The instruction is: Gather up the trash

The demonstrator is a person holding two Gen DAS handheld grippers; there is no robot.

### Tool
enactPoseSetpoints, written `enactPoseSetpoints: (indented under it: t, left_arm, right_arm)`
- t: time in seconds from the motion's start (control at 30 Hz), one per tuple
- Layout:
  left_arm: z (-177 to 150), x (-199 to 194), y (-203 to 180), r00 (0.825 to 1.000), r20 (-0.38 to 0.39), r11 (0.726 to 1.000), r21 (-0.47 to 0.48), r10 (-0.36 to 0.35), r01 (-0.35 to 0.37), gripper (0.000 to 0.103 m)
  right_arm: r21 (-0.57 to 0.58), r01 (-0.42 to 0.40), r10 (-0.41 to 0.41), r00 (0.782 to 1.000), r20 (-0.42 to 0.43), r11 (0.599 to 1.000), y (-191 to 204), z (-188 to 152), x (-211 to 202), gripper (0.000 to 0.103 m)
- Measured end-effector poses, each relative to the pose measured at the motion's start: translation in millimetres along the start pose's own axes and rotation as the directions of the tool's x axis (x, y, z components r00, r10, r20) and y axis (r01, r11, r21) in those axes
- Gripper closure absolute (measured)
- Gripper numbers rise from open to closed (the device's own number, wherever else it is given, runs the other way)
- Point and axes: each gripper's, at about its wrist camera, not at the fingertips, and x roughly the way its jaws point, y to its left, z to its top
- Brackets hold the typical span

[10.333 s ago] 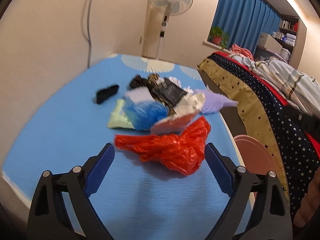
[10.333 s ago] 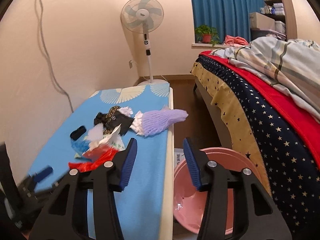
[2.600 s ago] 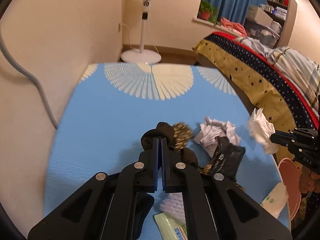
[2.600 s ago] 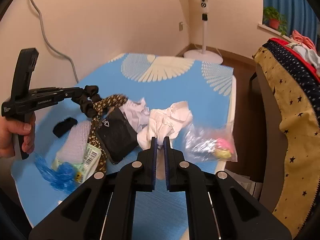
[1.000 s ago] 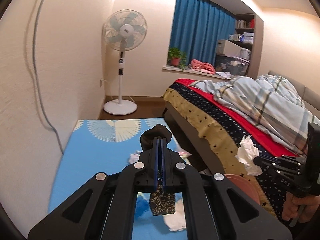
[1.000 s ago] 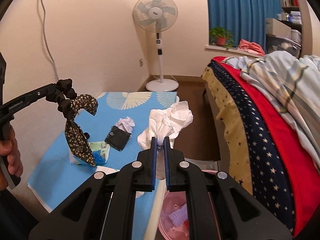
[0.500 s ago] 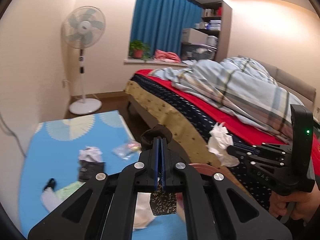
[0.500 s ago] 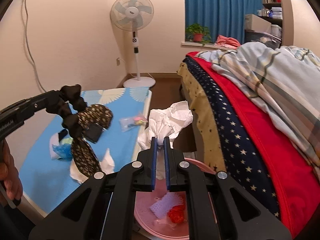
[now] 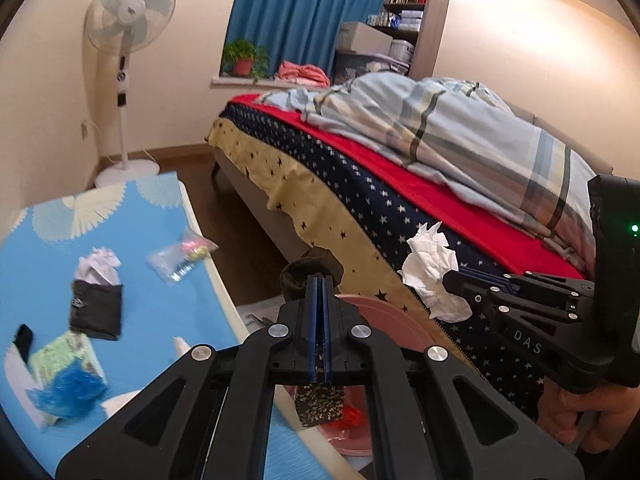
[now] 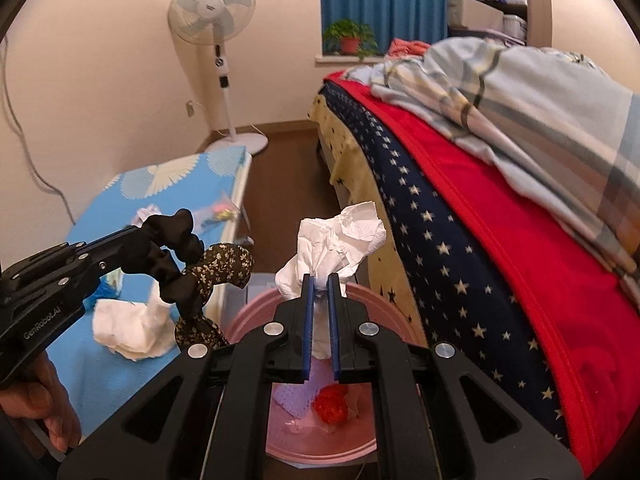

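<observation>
My left gripper (image 9: 319, 280) is shut on a black and floral hair scrunchie (image 9: 312, 270), also seen in the right wrist view (image 10: 200, 264), held over the near rim of the pink bin (image 9: 384, 316). My right gripper (image 10: 319, 280) is shut on a crumpled white tissue (image 10: 336, 240), also seen in the left wrist view (image 9: 430, 270), held above the pink bin (image 10: 248, 320). The bin holds a red bag (image 10: 330, 402) and a purple foam net (image 10: 296, 394).
The blue table (image 9: 36, 248) at left carries a black pouch (image 9: 96, 308), a crumpled paper (image 9: 100, 260), a clear packet (image 9: 182, 260), a blue net (image 9: 68, 394) and a white wad (image 10: 128, 324). The bed (image 10: 500, 240) is at right. A fan (image 10: 212, 12) stands behind.
Both grippers have moved from above the table to above the pink bin, carrying the scrunchie and the tissue. The bin now lies closer below both.
</observation>
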Motion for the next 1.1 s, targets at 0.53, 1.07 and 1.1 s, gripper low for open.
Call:
enactPoseSetpoints:
  t: [0.53,1.07,1.1]
  left_arm:
    - [-16,40,-12,0.994,-0.102,0.999,0.022,-0.041,0.044,0.100]
    - [-13,30,-3,0.995,-0.089,0.999,-0.016,-0.038,0.036,0.093]
    - [-12,27,0,0.996,-0.084,0.999,-0.022,-0.032,0.030,0.093]
  right_arm:
    - [0.036,0.042,-0.041,0.999,-0.033,0.998,-13,-6,12,0.092]
    - [0.046,0.041,-0.040,0.999,-0.018,0.998,-12,-6,6,0.067]
    - [0.044,0.034,-0.034,0.999,-0.013,0.998,-10,-5,5,0.067]
